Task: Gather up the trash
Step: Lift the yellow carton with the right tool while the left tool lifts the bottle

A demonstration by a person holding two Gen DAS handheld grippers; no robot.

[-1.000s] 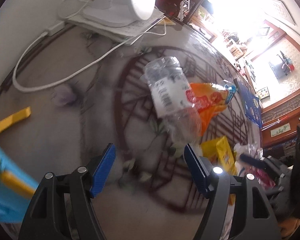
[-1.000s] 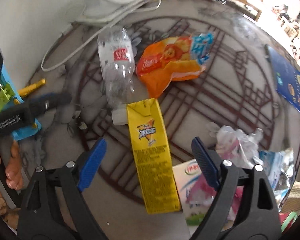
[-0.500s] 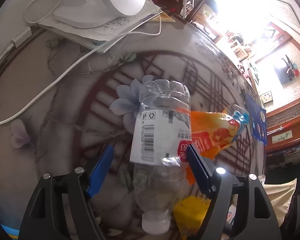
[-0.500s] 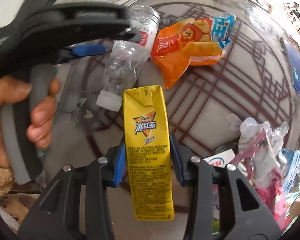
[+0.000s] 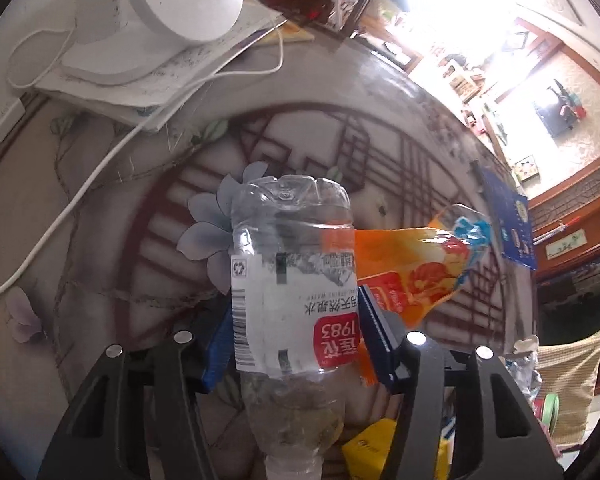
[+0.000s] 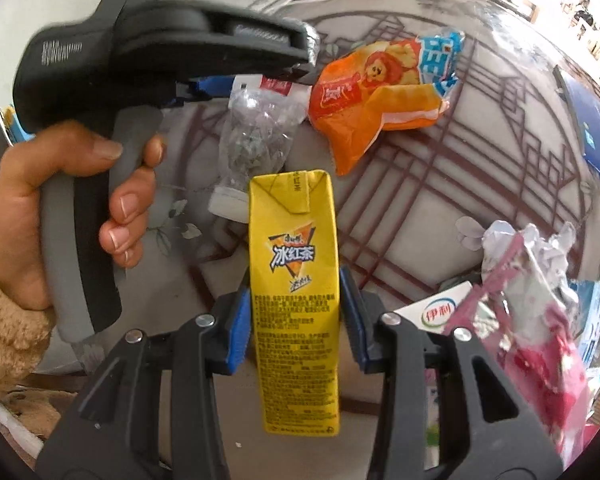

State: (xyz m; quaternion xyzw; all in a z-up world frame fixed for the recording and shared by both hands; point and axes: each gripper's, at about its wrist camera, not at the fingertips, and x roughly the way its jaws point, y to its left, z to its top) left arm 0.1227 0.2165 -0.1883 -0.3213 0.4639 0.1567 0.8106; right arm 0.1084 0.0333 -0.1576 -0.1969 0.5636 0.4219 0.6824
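The clear bottle [image 5: 292, 304] lies on the tabletop [image 5: 100, 216] with its white cap toward the camera, and it is placed between the blue pads of the left gripper [image 5: 294, 332]. The left jaws are closing, and the pads are seen against the label on both sides. The yellow carton [image 6: 294, 280] is held firmly by the right gripper [image 6: 296, 316], whose jaws are narrow and pressed on its two sides. An orange snack bag [image 6: 384, 96] lies just beside the bottle. Crumpled pink wrappers [image 6: 528, 304] are seen at the right of the carton. A white lamp [image 5: 160, 12] stands on papers far behind.
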